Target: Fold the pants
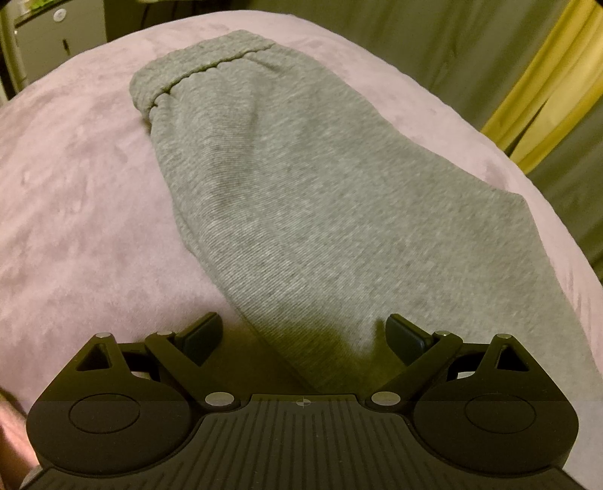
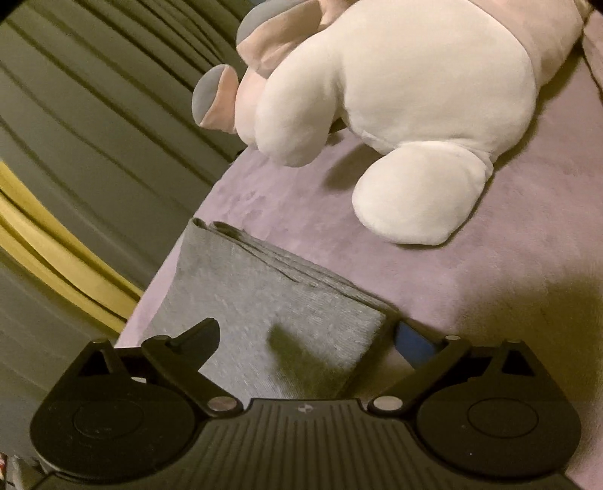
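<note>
Grey sweatpants (image 1: 286,196) lie on a pink bed cover (image 1: 75,211), folded lengthwise, with the elastic waistband (image 1: 196,68) at the far end. My left gripper (image 1: 305,333) is open and empty, just above the near part of the pants, one finger over the cover and one over the cloth. In the right wrist view the leg end of the pants (image 2: 271,301) lies flat with stacked layers at its far edge. My right gripper (image 2: 309,335) is open and empty, its jaws straddling that end.
A large white and pink plush toy (image 2: 395,94) lies on the bed cover (image 2: 527,226) beyond the pants. Dark curtains with a yellow strip (image 2: 49,241) hang past the bed's edge. A white cabinet (image 1: 56,34) stands at the far left.
</note>
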